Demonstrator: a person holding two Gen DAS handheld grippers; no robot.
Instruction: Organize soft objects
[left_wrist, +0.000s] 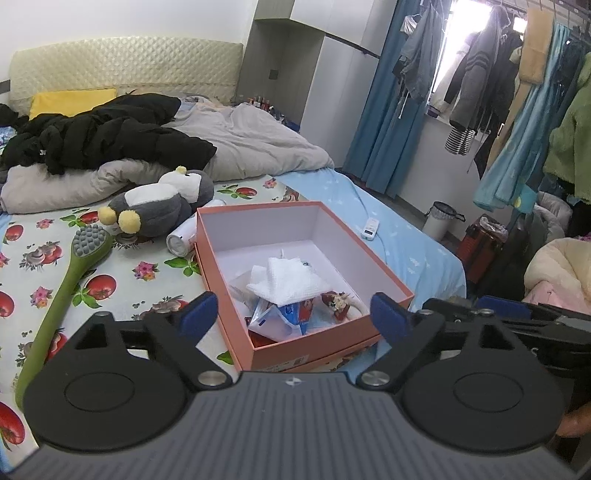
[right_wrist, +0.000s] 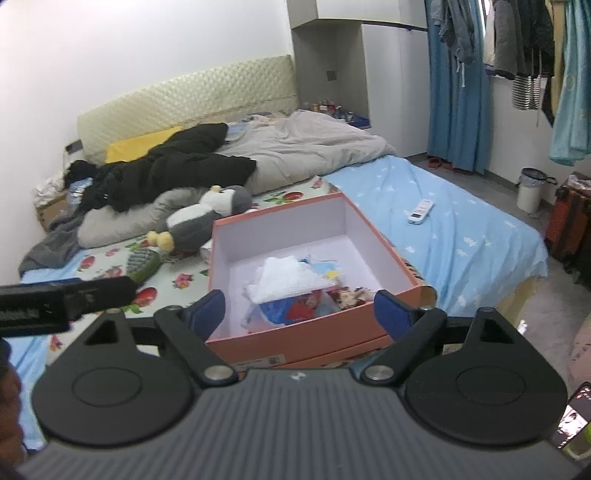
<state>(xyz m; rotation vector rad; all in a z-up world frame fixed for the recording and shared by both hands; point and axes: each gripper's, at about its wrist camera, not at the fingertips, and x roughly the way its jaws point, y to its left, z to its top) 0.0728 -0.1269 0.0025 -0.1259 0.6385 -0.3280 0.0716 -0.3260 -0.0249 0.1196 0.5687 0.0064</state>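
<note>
An open pink cardboard box sits on the bed. Inside lie a folded white cloth, plastic packets and a small red figure. My left gripper hovers open just before the box's near wall, nothing between its fingers. My right gripper is likewise open and empty in front of the same box, the white cloth beyond it. A grey-and-white plush penguin lies on the flowered sheet left of the box, also visible in the right wrist view.
A green long-handled brush and a white bottle lie left of the box. A white remote rests on the blue sheet to the right. A black jacket and grey duvet fill the bed's far end. Hanging clothes stand right.
</note>
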